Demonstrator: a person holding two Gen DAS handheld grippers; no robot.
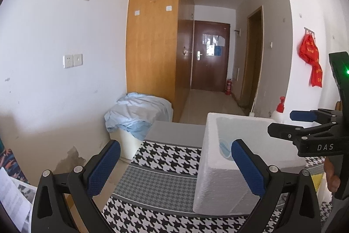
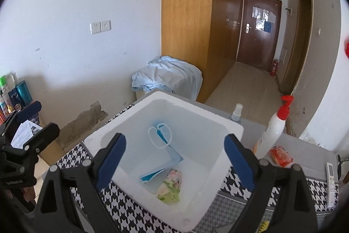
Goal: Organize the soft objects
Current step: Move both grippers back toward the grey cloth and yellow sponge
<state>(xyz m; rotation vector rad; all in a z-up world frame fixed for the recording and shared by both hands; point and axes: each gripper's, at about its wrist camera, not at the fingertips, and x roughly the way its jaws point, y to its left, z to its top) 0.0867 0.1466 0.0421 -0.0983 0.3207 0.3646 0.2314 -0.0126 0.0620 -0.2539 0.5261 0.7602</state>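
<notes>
A white foam box (image 2: 229, 123) stands open on the houndstooth-covered table (image 2: 122, 209). Inside it lie blue face masks (image 2: 163, 158) with white ear loops and a small green and pink soft packet (image 2: 171, 187). My right gripper (image 2: 174, 156) hangs open just above the box, nothing between its blue pads. In the left wrist view the foam box (image 1: 218, 178) sits to the right of my left gripper (image 1: 176, 167), which is open and empty over the table. The right gripper (image 1: 285, 123) shows there above the box's far rim.
A white pump bottle with a red top (image 2: 272, 130), a small spray bottle (image 2: 236, 113), an orange packet (image 2: 281, 155) and a remote (image 2: 331, 182) lie right of the box. A bin draped in blue cloth (image 2: 168, 78) stands by the wardrobe. Bottles (image 2: 13, 91) crowd the far left.
</notes>
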